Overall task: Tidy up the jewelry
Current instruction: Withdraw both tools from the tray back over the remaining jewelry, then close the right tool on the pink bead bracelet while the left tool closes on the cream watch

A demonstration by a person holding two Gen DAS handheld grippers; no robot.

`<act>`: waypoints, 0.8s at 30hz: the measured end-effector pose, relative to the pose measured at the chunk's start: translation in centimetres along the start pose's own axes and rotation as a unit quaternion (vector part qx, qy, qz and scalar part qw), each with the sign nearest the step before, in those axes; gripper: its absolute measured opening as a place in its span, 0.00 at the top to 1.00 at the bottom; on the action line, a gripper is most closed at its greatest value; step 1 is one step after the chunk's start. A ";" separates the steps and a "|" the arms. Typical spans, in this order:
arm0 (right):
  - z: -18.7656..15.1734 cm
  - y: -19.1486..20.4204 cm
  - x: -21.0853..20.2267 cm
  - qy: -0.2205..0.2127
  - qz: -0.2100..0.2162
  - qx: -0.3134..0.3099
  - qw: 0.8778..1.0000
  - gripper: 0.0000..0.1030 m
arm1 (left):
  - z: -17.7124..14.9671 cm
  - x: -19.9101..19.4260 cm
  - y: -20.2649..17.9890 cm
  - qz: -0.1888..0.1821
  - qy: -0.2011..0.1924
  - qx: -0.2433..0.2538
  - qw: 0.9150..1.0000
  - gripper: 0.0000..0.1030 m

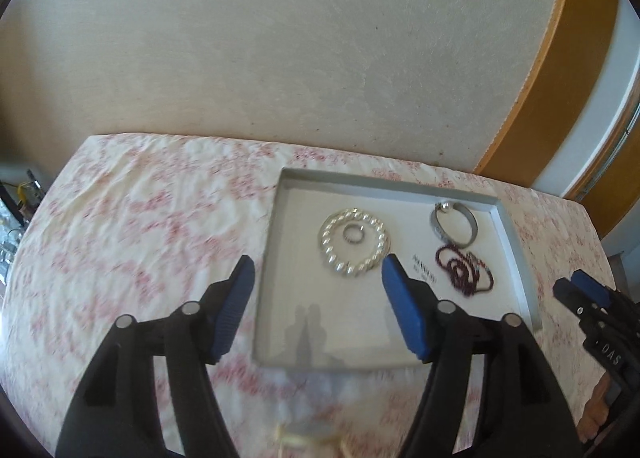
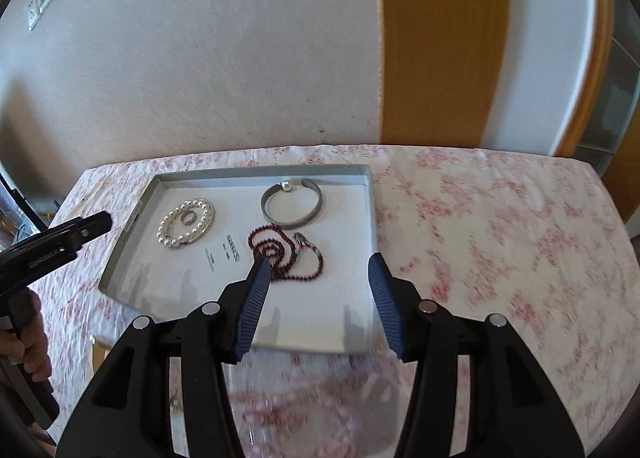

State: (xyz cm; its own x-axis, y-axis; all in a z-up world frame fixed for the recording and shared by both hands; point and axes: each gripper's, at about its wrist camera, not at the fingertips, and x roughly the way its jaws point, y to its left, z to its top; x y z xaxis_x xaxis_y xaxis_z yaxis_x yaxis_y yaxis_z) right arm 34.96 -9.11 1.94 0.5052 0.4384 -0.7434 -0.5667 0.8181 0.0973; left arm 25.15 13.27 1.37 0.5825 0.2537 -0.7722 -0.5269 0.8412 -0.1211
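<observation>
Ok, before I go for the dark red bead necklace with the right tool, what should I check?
1. Right tool open: ok.
2. Right tool empty: ok.
3. Dark red bead necklace in view in the tray: ok.
4. Necklace between the fingers: not ok, it lies by the left fingertip.
5. Silver bangle apart from the necklace: cannot tell, they look close.
6. Left tool open and away: ok.

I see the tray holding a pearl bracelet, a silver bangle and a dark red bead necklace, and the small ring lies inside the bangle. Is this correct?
Not quite. The small ring lies inside the pearl bracelet, not the bangle. Both wrist views show it. The rest is right: the tray also holds the dark red bead necklace.
</observation>
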 end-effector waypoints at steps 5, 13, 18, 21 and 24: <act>-3.2 -0.6 -1.9 0.002 -0.028 0.002 1.000 0.48 | -2.1 -2.1 0.8 0.002 -0.005 0.000 1.000 0.33; -7.9 -0.8 -2.4 0.031 -0.048 0.010 0.998 0.48 | -5.6 -3.8 2.5 0.007 0.010 -0.010 1.000 0.30; -9.1 -0.5 -2.6 0.038 -0.049 0.014 0.998 0.48 | -7.5 -4.3 3.6 0.008 0.018 -0.015 1.000 0.29; -9.7 0.0 -2.5 0.043 -0.048 0.014 0.998 0.48 | -8.4 -4.5 4.0 0.005 0.023 -0.017 1.000 0.29; -10.3 0.4 -2.4 0.049 -0.046 0.016 0.998 0.48 | -9.3 -4.7 4.1 0.001 0.029 -0.014 0.999 0.29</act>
State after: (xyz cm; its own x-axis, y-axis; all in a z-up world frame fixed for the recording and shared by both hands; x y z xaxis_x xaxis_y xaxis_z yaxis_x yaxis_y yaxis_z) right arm 26.81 -13.62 -3.03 0.4879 0.3233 -0.8109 -0.4993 0.8653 0.0445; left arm 14.46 11.11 -1.33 0.5450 0.2264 -0.8073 -0.5455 0.8270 -0.1364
